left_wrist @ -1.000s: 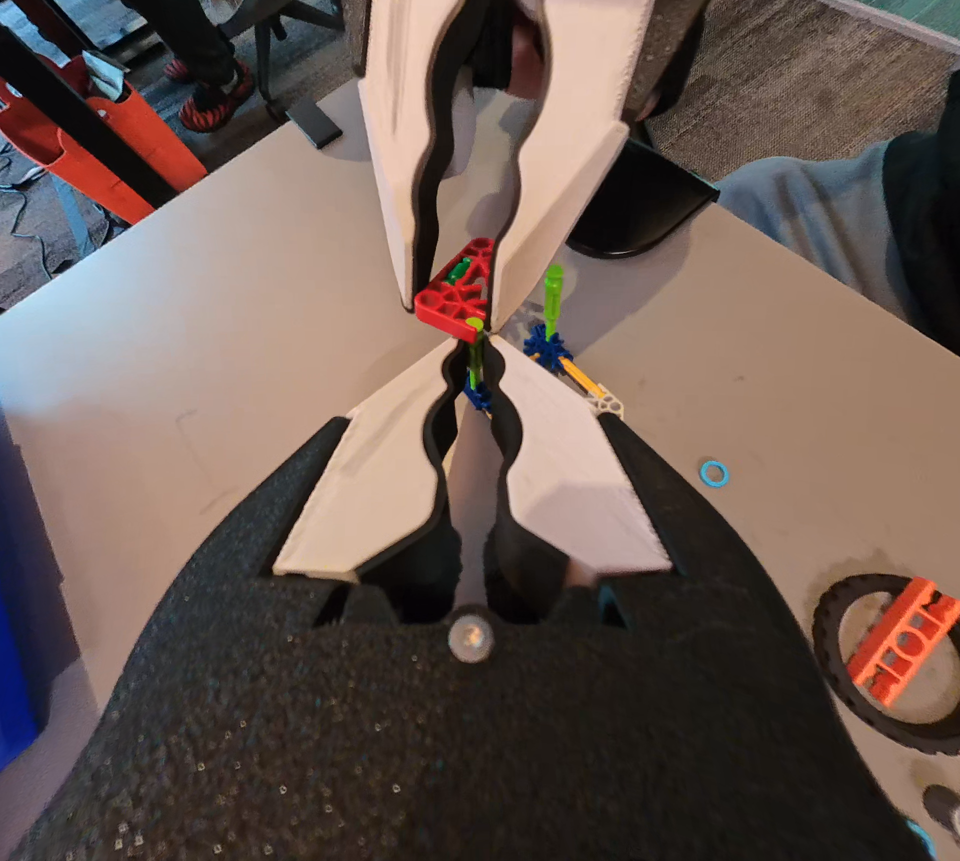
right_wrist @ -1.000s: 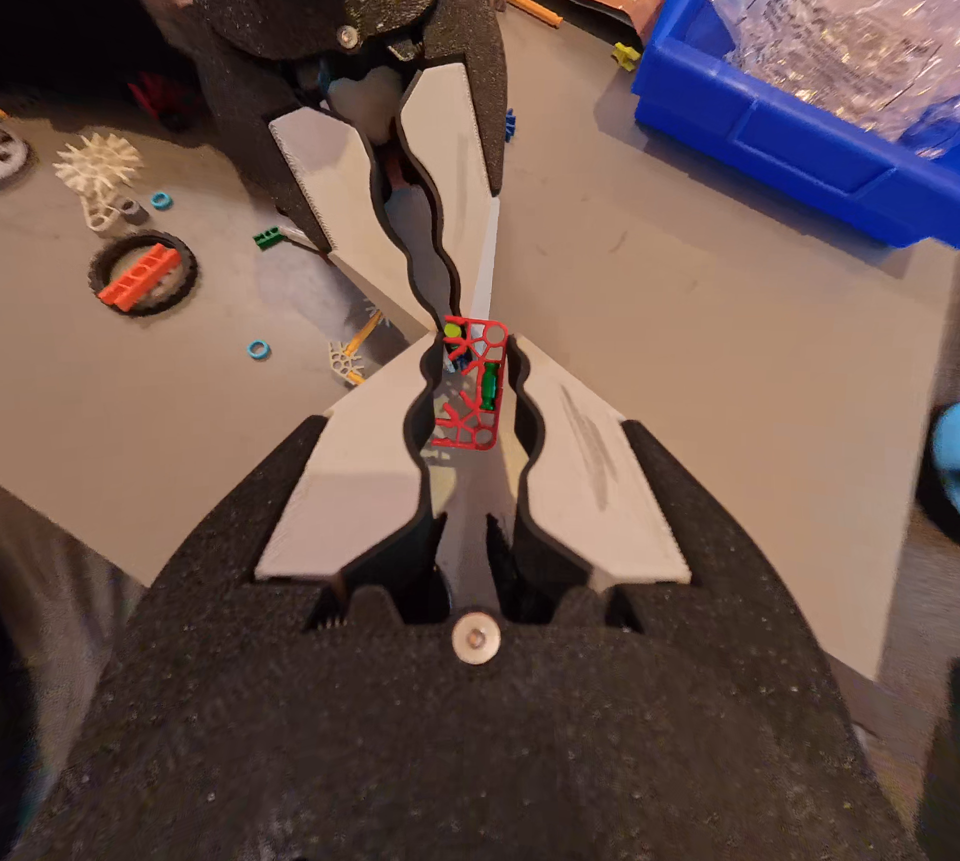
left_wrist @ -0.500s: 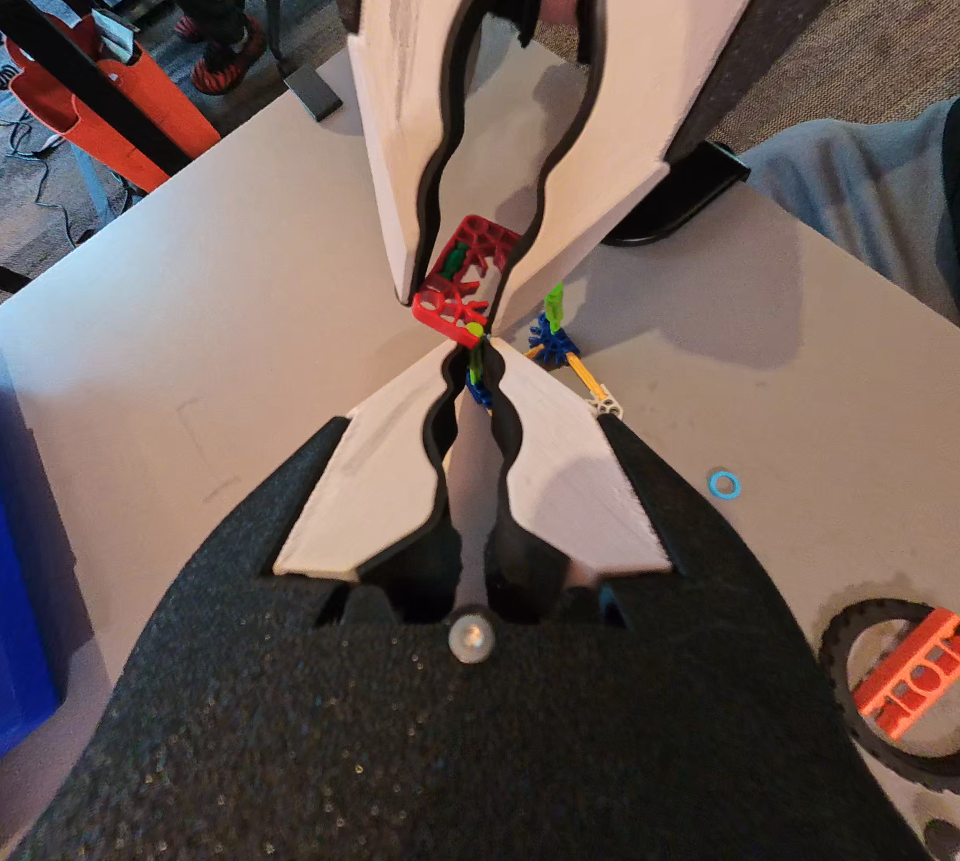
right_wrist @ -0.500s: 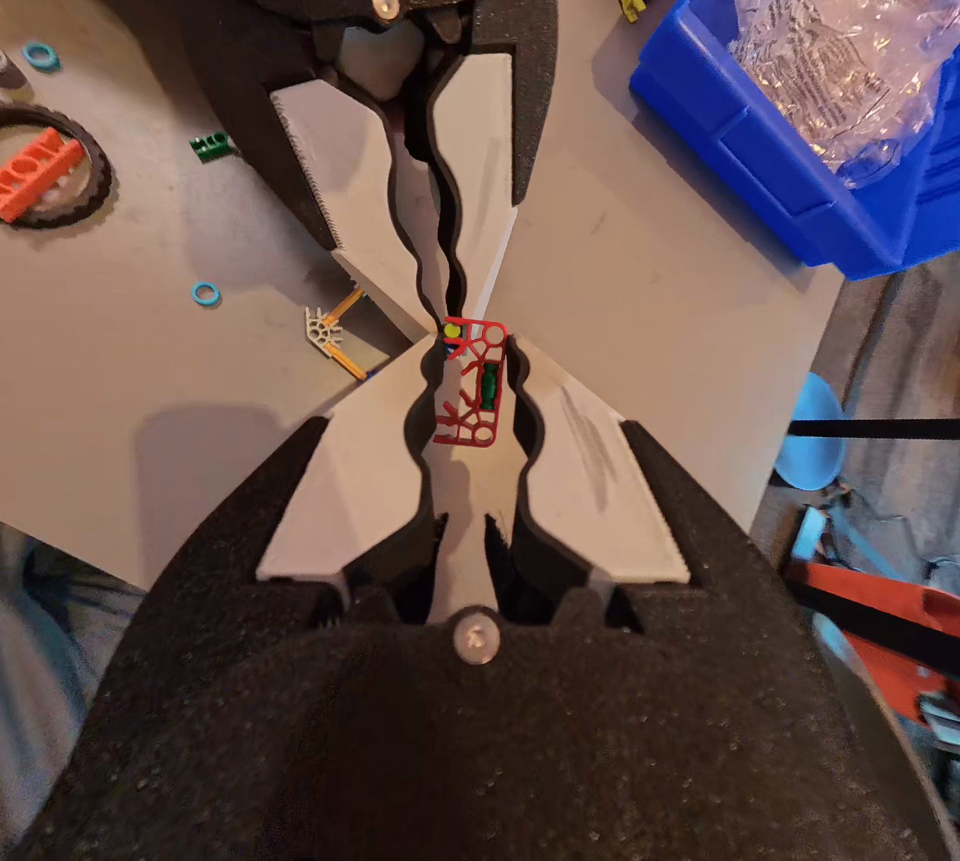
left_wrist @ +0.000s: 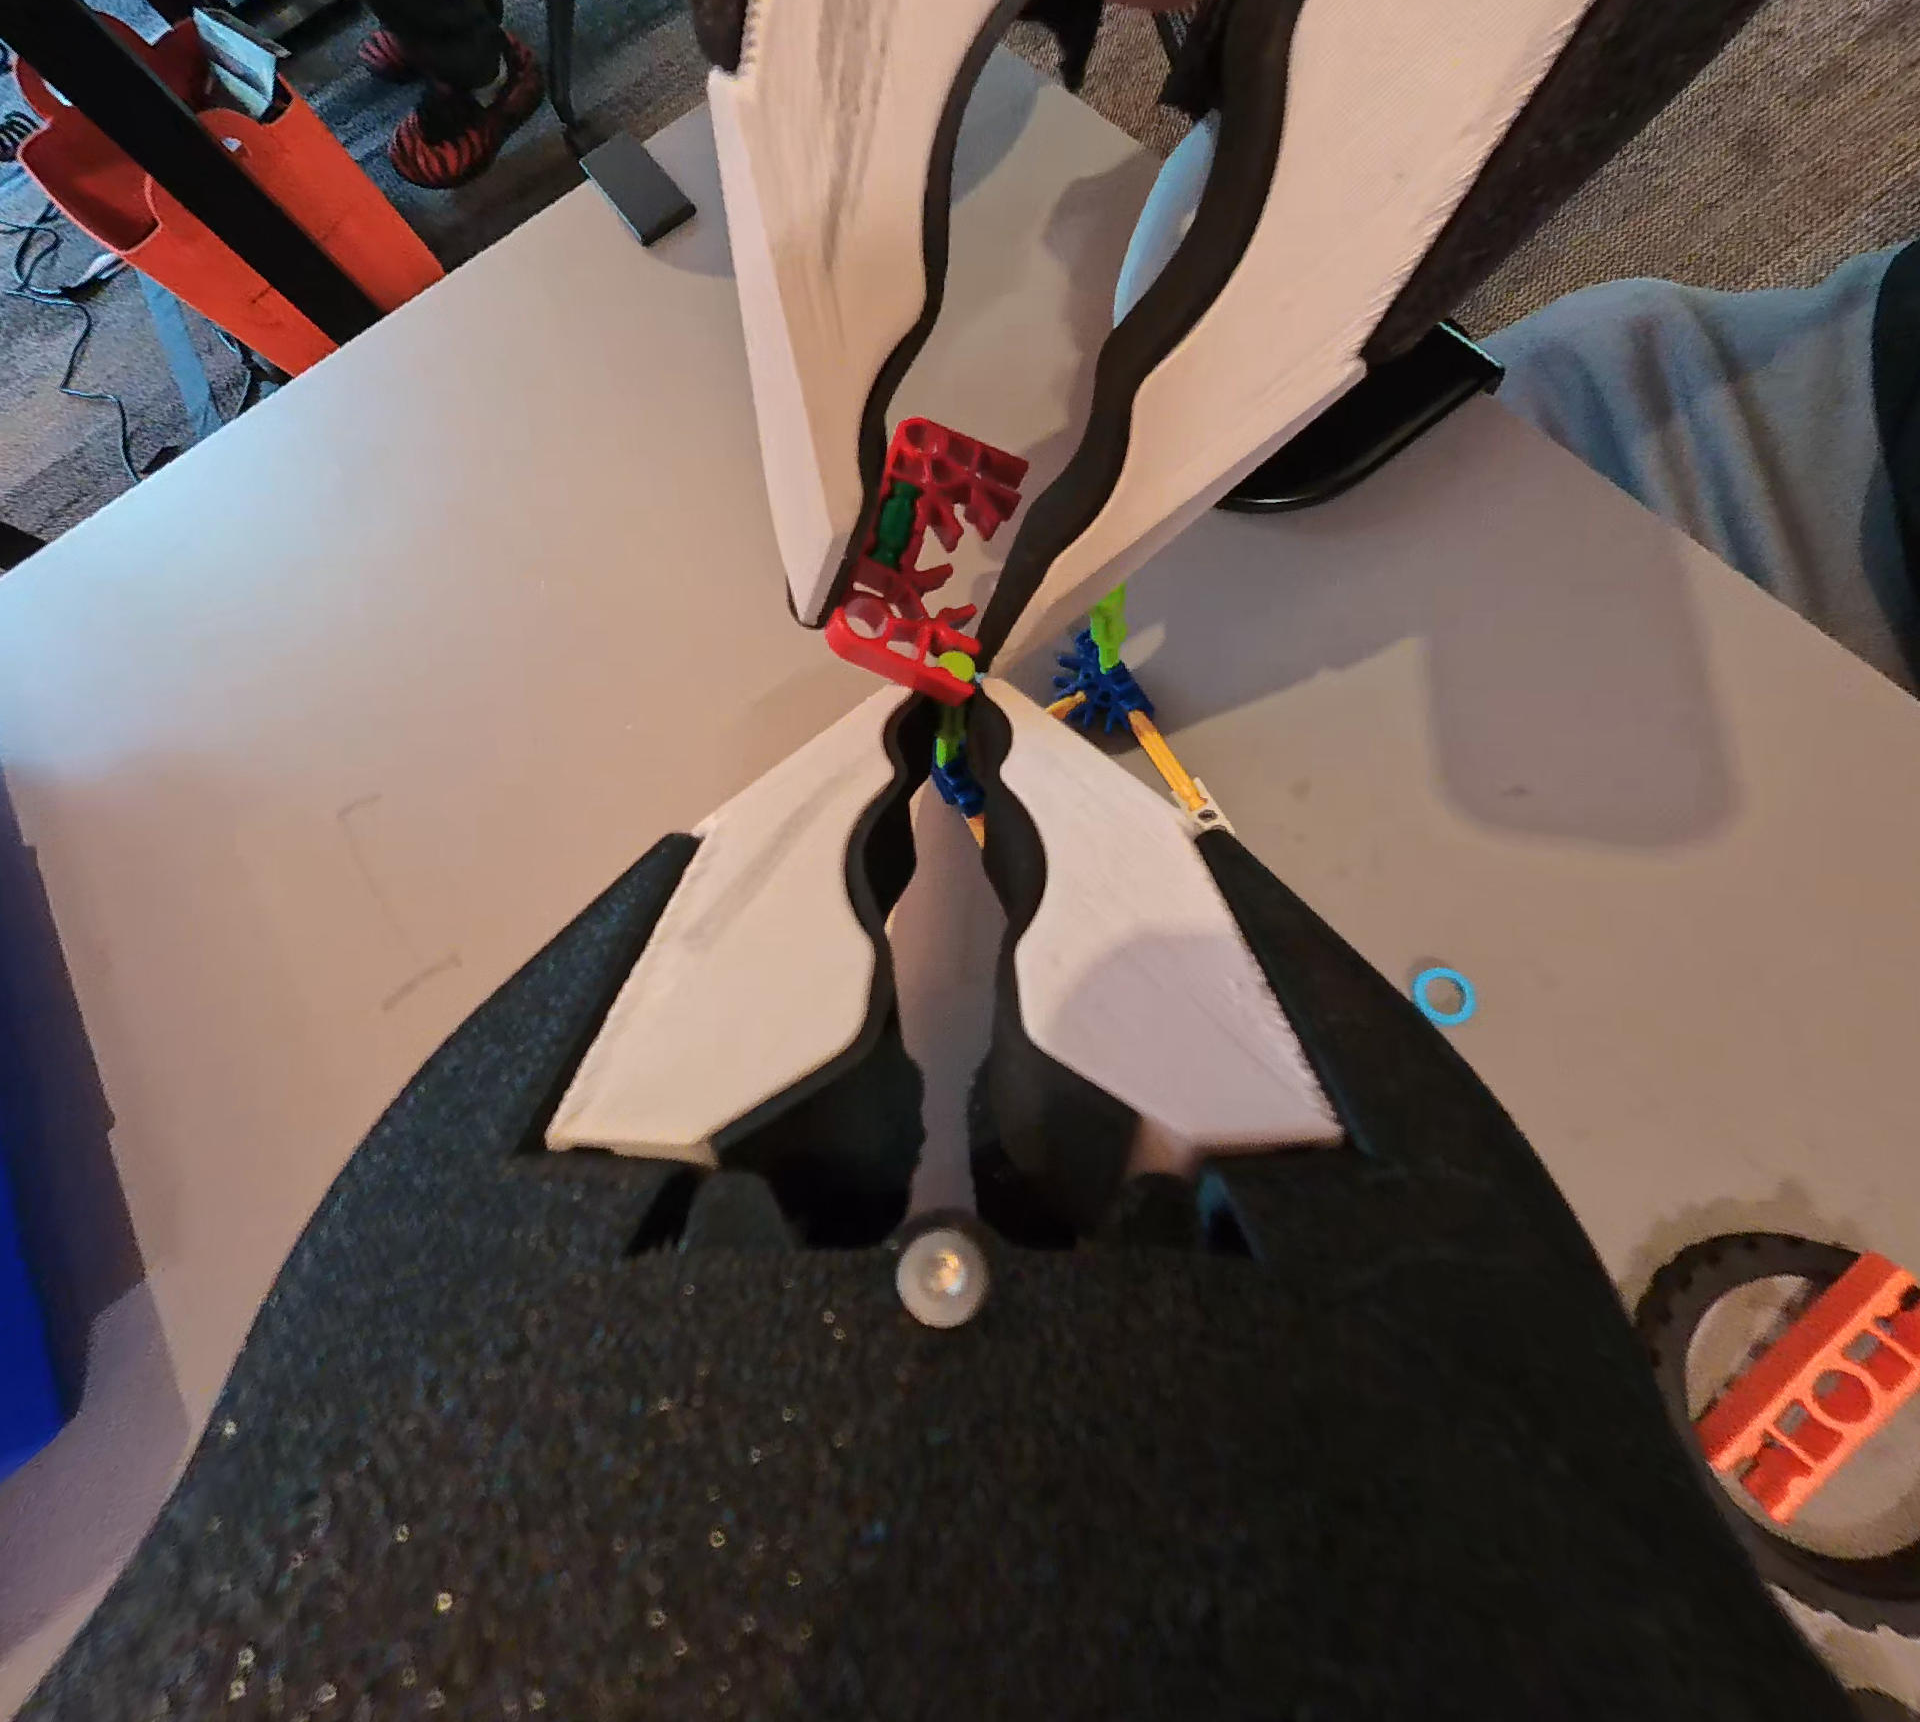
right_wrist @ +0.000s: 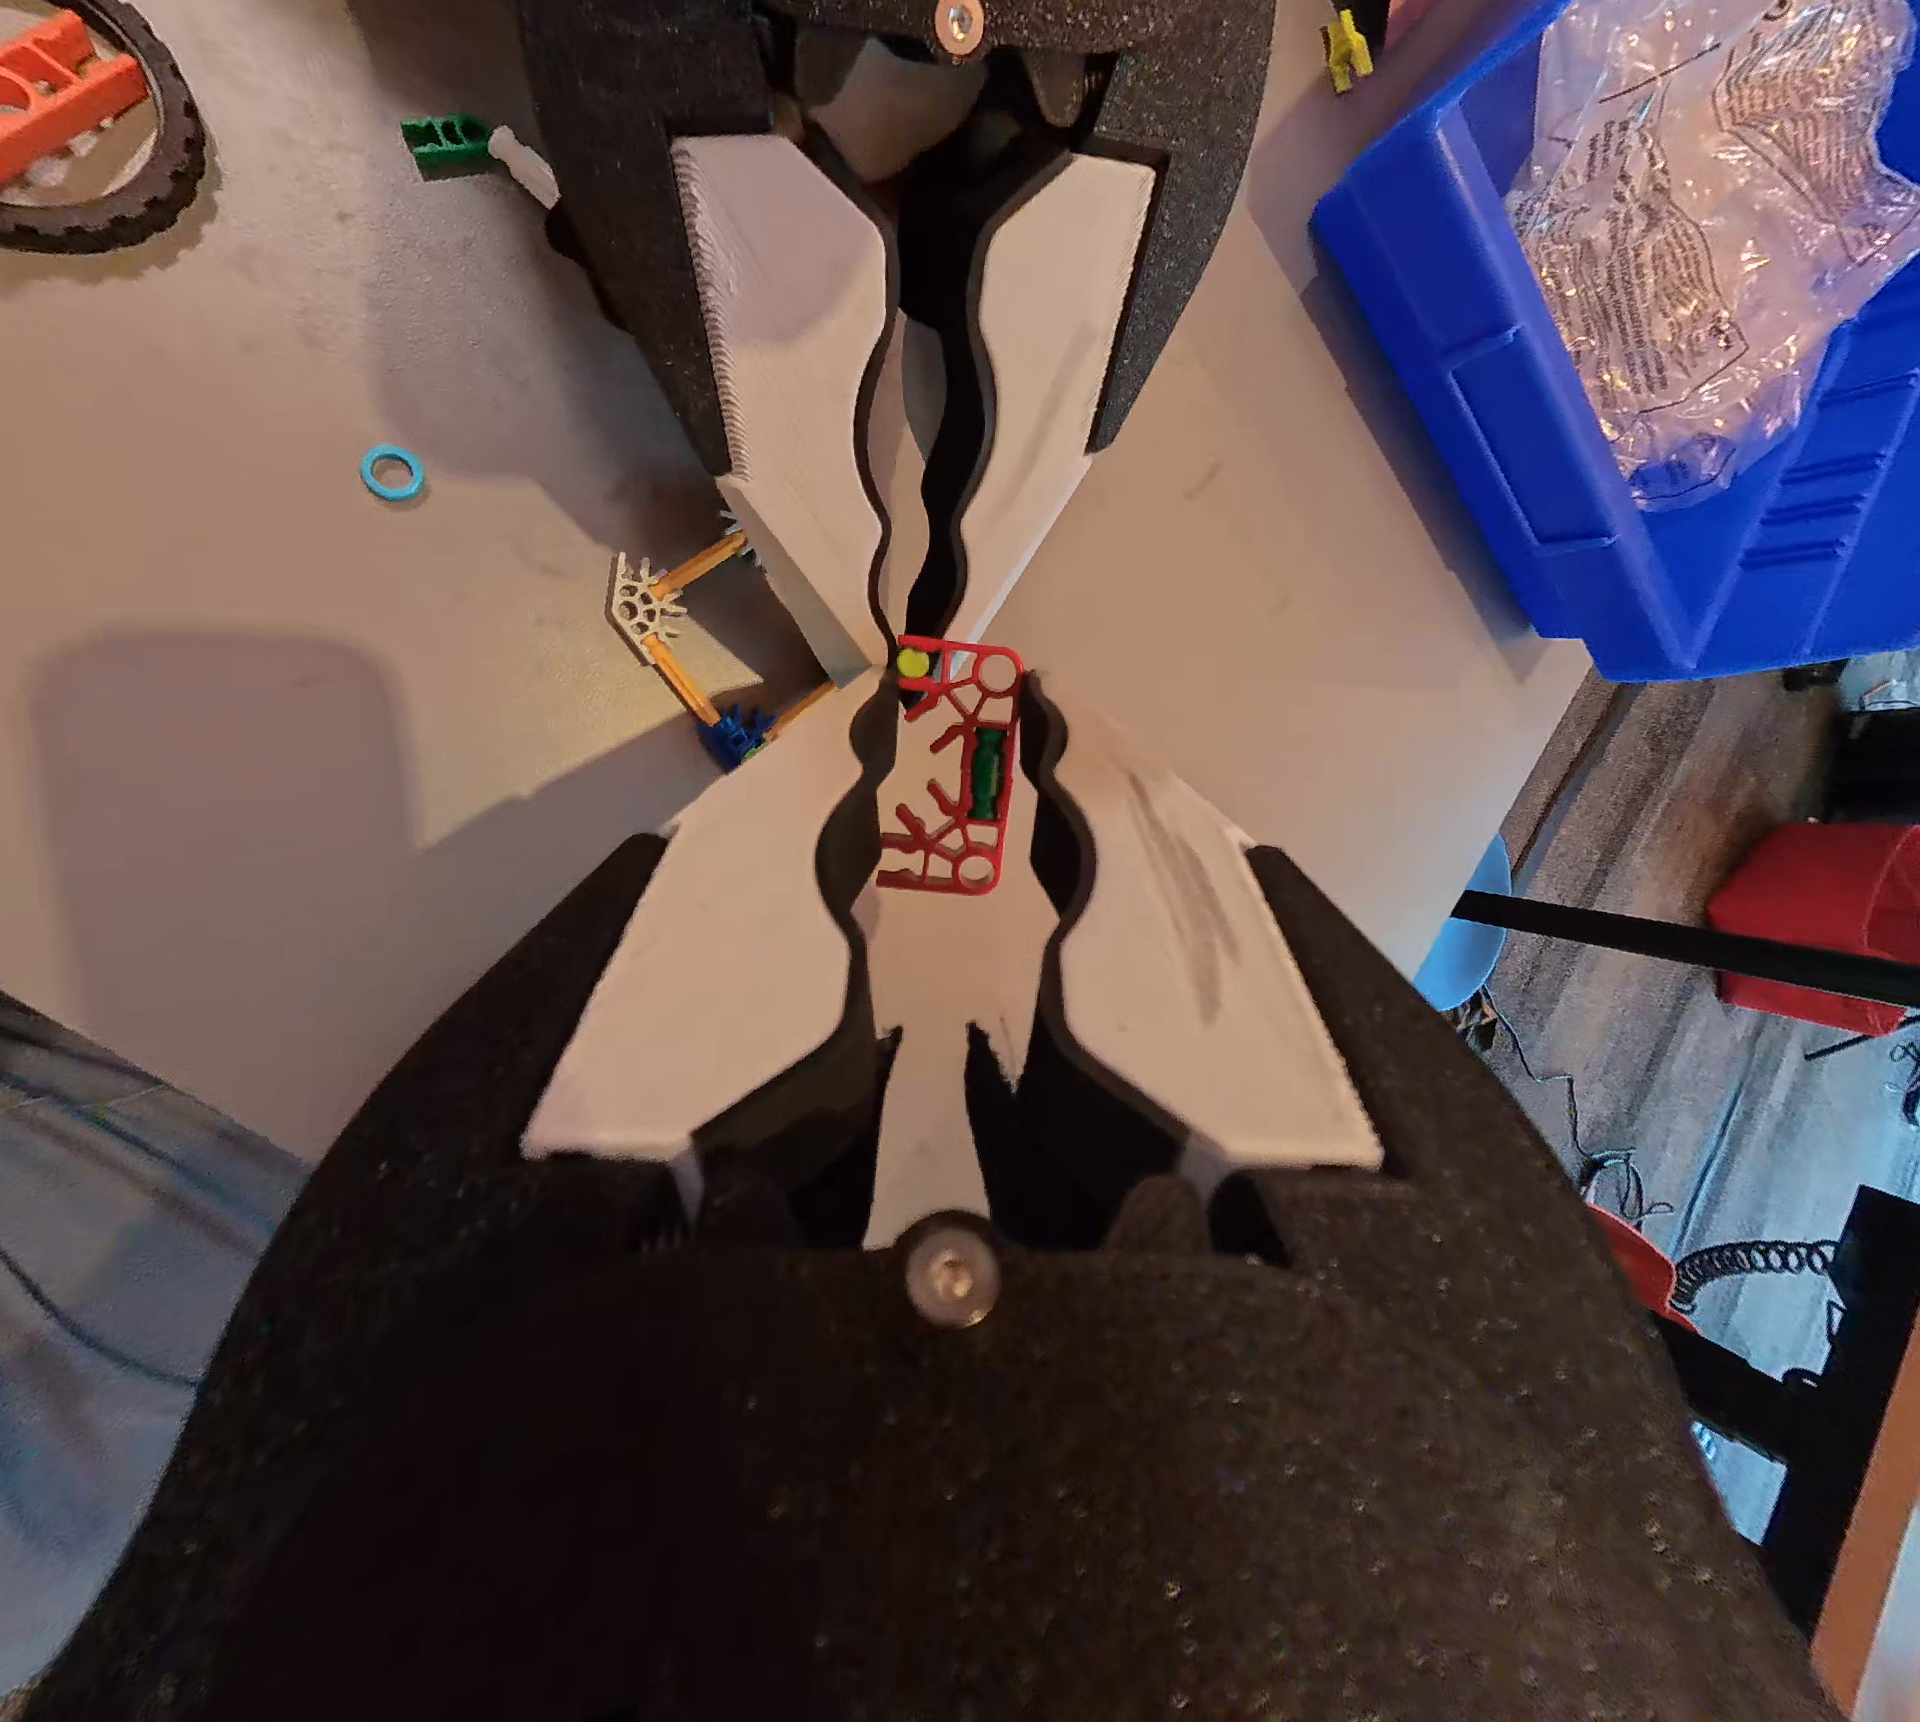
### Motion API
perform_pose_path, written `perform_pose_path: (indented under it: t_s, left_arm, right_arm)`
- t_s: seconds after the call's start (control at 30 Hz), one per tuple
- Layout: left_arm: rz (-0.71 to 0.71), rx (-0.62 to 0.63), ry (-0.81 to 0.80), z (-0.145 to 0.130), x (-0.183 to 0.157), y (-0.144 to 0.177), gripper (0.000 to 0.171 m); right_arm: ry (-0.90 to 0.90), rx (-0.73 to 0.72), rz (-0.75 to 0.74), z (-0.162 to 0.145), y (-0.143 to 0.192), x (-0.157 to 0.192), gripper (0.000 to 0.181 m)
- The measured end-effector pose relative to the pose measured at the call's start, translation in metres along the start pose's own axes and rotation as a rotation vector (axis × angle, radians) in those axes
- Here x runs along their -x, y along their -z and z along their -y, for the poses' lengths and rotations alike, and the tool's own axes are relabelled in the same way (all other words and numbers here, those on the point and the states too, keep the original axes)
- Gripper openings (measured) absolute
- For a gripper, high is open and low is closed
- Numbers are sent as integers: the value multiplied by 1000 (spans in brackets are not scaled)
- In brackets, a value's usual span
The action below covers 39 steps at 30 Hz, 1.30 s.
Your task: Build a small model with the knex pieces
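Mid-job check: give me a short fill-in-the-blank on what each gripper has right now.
The right gripper is shut on a ____ lattice panel.
The left gripper is shut on a lime-green ____.
The tyre rings an ____ block.
The bin holding a plastic bag is ____.

Missing: red; rod; orange; blue

Left gripper [left_wrist: 951,711] low over the grey tabletop [left_wrist: 416,633], white fingers pinched on a lime-green plastic rod [left_wrist: 948,727] that rises from a blue snowflake connector [left_wrist: 956,784]. Opposite, the right gripper [left_wrist: 904,623] clamps a flat red lattice panel [left_wrist: 925,560] (a dark green clip sits in it), its corner meeting the rod's tip. A light-blue ring [left_wrist: 1444,995] lies off to the side, near a black rubber tyre [left_wrist: 1704,1298] around an orange block [left_wrist: 1818,1392].
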<state>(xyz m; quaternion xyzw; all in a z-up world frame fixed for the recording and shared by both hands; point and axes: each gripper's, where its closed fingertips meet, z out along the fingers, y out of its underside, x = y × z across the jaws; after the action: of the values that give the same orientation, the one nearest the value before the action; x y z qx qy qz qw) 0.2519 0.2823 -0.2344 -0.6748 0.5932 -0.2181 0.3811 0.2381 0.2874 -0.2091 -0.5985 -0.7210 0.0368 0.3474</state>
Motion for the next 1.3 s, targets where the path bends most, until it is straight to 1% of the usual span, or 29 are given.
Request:
perform_pose_path:
  t_s: [0.07,0.2,0.47,0.57,0.67,0.77,0.83,0.87,0.9,1.1,1.17,1.23,1.3]
  left_arm:
    - [-1,-3,7,0,0,0,1]
    - [5,0,-4,0,-1,-2,1]
    - [11,-6,-4,0,-1,-2,1]
    - [8,-4,3,0,-1,-2,2]
    - [1,3,7,0,0,-2,1]
    - [-3,11,4,0,0,-2,1]
    - [1,17,-1,1,-1,-3,1]
    - [-3,17,-5,2,-2,-3,1]
    - [-5,18,-13,2,-3,-4,1]
    - [-2,12,-25,3,-4,-4,2]
    - [-5,7,-26,3,-5,-5,2]
    - [-1,8,-33,3,-5,-4,2]
    - [-2,2,-27,2,-5,-4,2]
  right_arm:
    - [-10,9,18,0,0,0,21]
    - [-87,-1,108,-2,-1,4,20]
    - [-61,29,129,-2,-1,4,19]
    - [-57,14,121,-2,-1,4,20]
    - [-163,-37,123,-3,-1,1,22]
    - [-266,-83,161,-4,-1,1,24]
    - [-317,-119,199,0,1,2,30]
    - [-344,-137,218,3,2,2,28]
    - [-352,-138,221,4,2,0,23]
    - [-336,-125,241,3,2,1,22]
    - [-366,-147,253,3,3,1,21]
    - [-411,-172,256,1,4,-1,14]
    - [-449,-188,255,-2,5,-2,13]
